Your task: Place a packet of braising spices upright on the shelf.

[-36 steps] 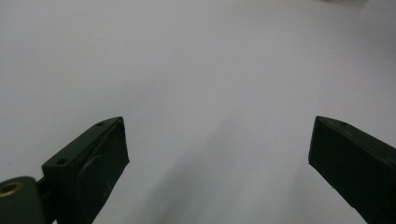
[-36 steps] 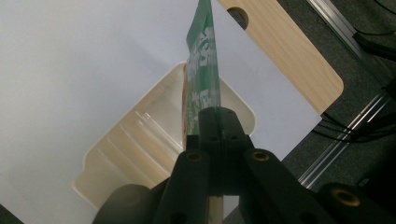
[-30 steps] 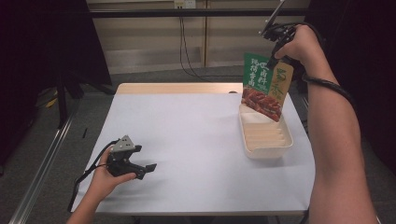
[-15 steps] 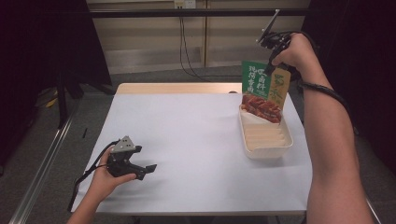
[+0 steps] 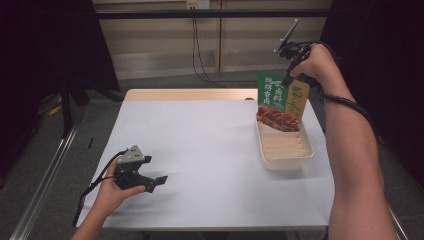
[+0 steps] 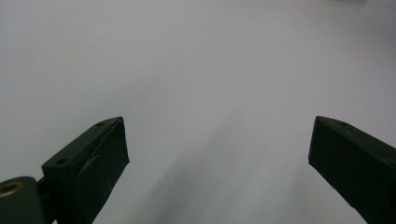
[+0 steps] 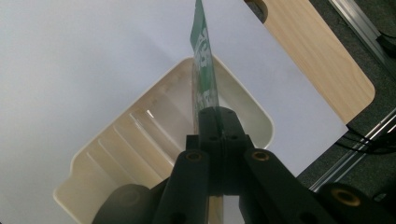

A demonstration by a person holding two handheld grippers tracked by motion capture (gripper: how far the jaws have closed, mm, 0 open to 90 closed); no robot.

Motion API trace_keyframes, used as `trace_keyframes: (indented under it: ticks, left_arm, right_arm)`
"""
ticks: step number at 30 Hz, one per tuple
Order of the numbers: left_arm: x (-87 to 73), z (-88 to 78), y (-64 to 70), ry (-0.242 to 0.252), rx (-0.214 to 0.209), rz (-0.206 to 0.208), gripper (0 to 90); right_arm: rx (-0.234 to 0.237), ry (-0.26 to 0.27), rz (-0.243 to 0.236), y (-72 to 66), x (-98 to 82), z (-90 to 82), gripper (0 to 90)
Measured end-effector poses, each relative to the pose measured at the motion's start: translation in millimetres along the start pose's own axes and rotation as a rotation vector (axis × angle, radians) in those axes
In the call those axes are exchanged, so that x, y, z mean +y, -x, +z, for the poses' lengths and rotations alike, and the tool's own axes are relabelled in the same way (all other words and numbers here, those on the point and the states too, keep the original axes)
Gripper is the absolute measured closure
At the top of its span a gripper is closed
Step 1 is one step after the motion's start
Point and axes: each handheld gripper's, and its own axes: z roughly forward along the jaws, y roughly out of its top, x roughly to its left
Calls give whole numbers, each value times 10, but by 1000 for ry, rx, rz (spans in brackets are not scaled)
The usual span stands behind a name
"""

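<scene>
Lower now, the packet (image 5: 281, 102) hangs from the right gripper (image 5: 291, 80), whose jaws pinch its top edge; its bottom dips into the tray (image 5: 285, 160) by the tabletop's right edge. Left gripper (image 5: 155, 181) rests open near the front-left corner.

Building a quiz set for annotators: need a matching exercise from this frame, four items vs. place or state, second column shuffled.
Column 1:
1. snack packet
2. cream tray
3. left gripper
4. right gripper

Column 2:
A. jaws apart, nothing between them, low over the white table
B. sits on the table near its right edge
C. hangs upright, lower edge over the tray's far end
D. jaws pinched on the packet's top edge

Pairs: 1-C, 2-B, 3-A, 4-D
</scene>
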Motion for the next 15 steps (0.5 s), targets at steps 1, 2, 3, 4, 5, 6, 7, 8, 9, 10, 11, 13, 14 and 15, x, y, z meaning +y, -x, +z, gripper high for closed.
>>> trace_keyframes:
  ticks: [1,2,3,4,5,6,7,8,9,10,11,13,14,15]
  left_arm:
    - [0,1,2,2,0,-3,46]
    - [0,2,1,4,-1,-3,46]
    - [0,1,2,3,0,-4,46]
    - [1,0,2,3,-1,-2,46]
    - [1,0,2,3,-1,-2,46]
    - [3,-2,3,-1,2,-1,46]
    - [2,0,4,4,-1,-2,46]
    - [4,-3,5,-2,3,-1,46]
    - [4,-3,5,-3,4,0,46]
    - [4,-3,5,-4,5,1,46]
    - [4,-2,6,-5,4,1,46]
    - [5,3,9,-4,2,2,46]
    - [5,3,9,-4,2,2,46]
    - [6,2,10,-4,3,4,46]
  right_arm:
    - [1,-2,1,0,-2,0,900]
    - [5,-3,7,-4,-4,1,900]
    - [8,3,4,-2,-12,9,900]
    - [8,6,6,-4,-17,11,900]
    - [8,6,6,-4,-17,11,900]
    - [10,-2,7,-2,-23,6,900]
    - [10,-2,7,-2,-23,6,900]
    - [8,-2,7,-2,-26,6,900]
    - [14,2,8,-7,-30,11,900]
    - [13,2,1,-6,-35,15,900]
    - [13,1,0,-7,-37,16,900]
    - [13,-2,4,-14,-48,9,900]
    - [13,-2,4,-14,-48,9,900]
    - [16,16,-7,-4,-57,19,900]
